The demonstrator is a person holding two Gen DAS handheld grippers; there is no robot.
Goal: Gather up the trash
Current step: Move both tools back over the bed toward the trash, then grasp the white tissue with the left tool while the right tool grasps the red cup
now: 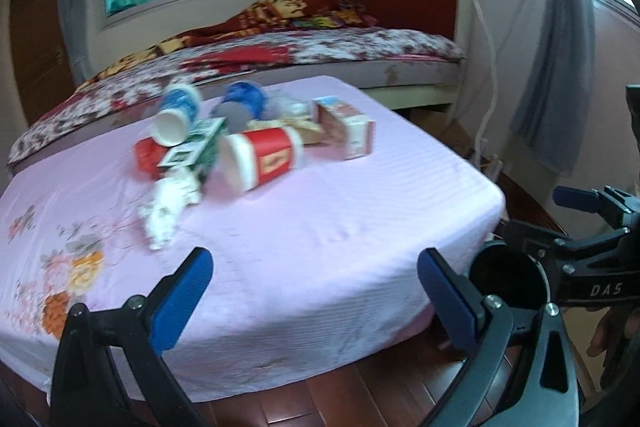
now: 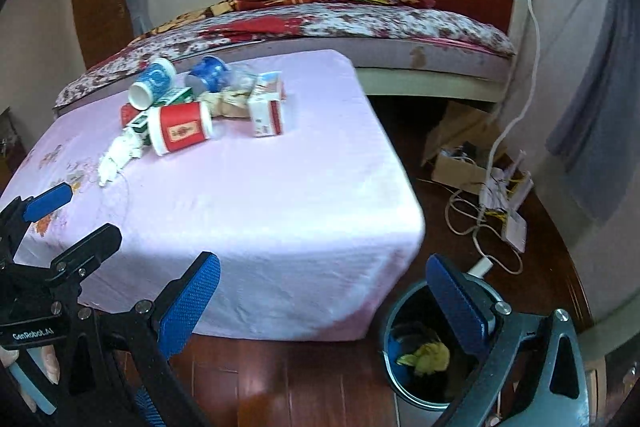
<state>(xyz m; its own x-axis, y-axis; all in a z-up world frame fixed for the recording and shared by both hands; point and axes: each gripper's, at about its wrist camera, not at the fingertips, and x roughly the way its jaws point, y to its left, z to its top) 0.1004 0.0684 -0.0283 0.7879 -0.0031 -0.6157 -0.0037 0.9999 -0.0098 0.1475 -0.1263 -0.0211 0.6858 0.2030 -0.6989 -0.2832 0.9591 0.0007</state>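
Observation:
A pile of trash lies on the pink-covered table (image 1: 320, 227): a red paper cup (image 1: 262, 157) on its side, two blue cups (image 1: 178, 115), a green-and-white carton (image 1: 196, 151), a pink-and-white carton (image 1: 346, 129) and crumpled white paper (image 1: 166, 207). My left gripper (image 1: 316, 303) is open over the table's near edge, short of the pile. My right gripper (image 2: 324, 303) is open beside the table's near right corner, above a round dark bin (image 2: 420, 351) holding yellow and blue scraps. The same red cup (image 2: 180, 129) and white carton (image 2: 266, 113) show in the right wrist view.
A bed (image 2: 320, 23) with a floral cover and red headboard stands behind the table. Cardboard, cables and a power strip (image 2: 492, 187) litter the wooden floor at right. Grey curtains (image 1: 556, 67) hang by the right wall. The right gripper's body (image 1: 580, 227) shows at the left view's right edge.

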